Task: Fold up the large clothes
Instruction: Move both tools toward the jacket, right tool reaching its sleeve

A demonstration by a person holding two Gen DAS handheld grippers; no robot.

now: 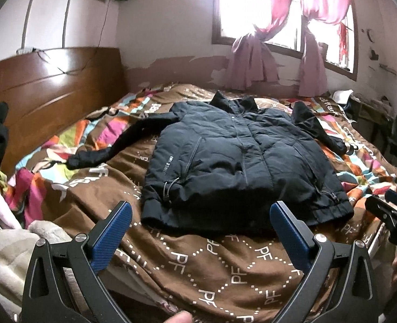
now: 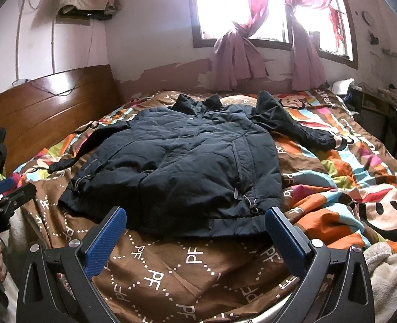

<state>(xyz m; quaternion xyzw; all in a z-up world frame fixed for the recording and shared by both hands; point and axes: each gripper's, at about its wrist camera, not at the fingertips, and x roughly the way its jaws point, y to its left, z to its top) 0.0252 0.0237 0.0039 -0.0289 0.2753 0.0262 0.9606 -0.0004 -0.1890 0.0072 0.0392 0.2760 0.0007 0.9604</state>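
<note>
1. Lying flat on the bed (image 1: pixel 171 263), the black jacket (image 1: pixel 236 156) points collar away, hem nearest both grippers
2. Left gripper (image 1: pixel 201 228) and right gripper (image 2: pixel 195 231): jaws wide, empty, just short of the hem
3. Sleeves spread sideways; each gripper is likely nearer its own side

- We see a dark navy padded jacket (image 1: pixel 241 158) lying front-up and zipped shut on the bed.
- Its collar points toward the window, hem toward us.
- Both sleeves are spread out to the sides.
- Small white lettering marks one lower front panel.
</note>
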